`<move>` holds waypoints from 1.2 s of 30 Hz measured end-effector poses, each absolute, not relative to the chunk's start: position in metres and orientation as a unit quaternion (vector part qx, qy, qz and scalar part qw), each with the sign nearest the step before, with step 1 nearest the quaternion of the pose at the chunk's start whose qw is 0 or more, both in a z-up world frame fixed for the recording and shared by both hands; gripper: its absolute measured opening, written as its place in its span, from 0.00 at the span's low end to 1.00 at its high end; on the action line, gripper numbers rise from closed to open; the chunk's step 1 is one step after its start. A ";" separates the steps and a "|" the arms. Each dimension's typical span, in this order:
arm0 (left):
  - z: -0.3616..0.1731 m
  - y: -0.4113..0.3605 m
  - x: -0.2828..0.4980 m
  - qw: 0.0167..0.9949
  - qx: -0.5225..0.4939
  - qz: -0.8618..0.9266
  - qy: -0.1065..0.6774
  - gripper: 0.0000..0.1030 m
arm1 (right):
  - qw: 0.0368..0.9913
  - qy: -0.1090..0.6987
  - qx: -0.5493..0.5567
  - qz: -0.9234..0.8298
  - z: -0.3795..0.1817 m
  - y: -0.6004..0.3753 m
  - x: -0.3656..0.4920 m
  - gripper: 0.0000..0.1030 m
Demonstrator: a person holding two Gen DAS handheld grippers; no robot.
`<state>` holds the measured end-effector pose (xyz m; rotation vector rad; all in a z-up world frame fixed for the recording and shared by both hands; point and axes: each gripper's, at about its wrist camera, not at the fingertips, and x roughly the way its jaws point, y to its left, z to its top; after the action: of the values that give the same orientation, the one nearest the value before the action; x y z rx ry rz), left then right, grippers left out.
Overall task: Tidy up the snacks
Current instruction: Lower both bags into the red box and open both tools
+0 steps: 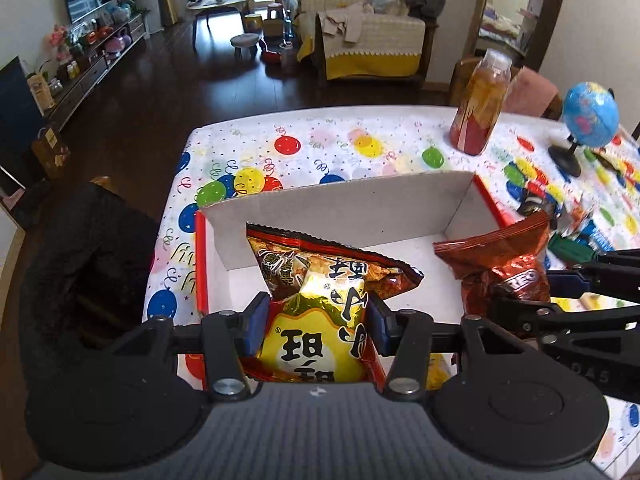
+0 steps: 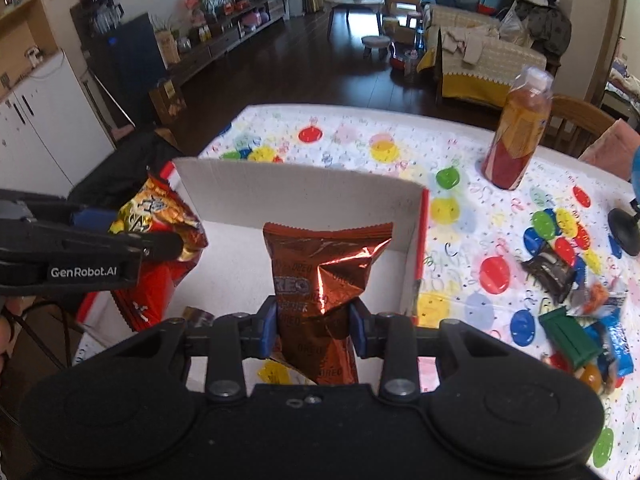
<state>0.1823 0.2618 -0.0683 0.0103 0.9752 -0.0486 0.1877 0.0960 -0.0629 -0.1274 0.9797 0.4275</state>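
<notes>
Two snack bags hang over the white box (image 1: 360,200) at once. The left gripper (image 1: 316,320) pinches the yellow and red snack bag (image 1: 320,312), and the right gripper (image 2: 314,320) pinches the brown Oreo bag (image 2: 320,264). The bags are close together, so they may bump. The shiny bags could slip out early. More snacks (image 2: 580,320) wait on the balloon tablecloth (image 2: 360,140), near the bottle (image 2: 516,136).

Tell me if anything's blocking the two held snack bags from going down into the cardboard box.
Nothing visible does. The yellow-and-red bag in the left gripper and the Oreo pack in the right gripper both hang over the open box, whose floor below looks bare.
</notes>
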 end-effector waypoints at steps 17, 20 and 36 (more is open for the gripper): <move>-0.131 0.258 0.252 0.817 0.008 -0.019 0.577 0.49 | 0.812 0.534 -0.083 0.220 -0.124 0.129 0.227 0.34; -0.141 0.257 0.258 0.799 0.009 -0.019 0.601 0.49 | 0.806 0.542 -0.083 0.222 -0.128 0.130 0.229 0.35; -0.145 0.263 0.262 0.769 -0.018 -0.015 0.638 0.59 | 0.803 0.550 -0.062 0.219 -0.122 0.122 0.223 0.55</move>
<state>0.2623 0.2628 -0.1447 -0.0400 1.3852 -0.0315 0.2231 0.1222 -0.1222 -0.1337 1.1784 0.4692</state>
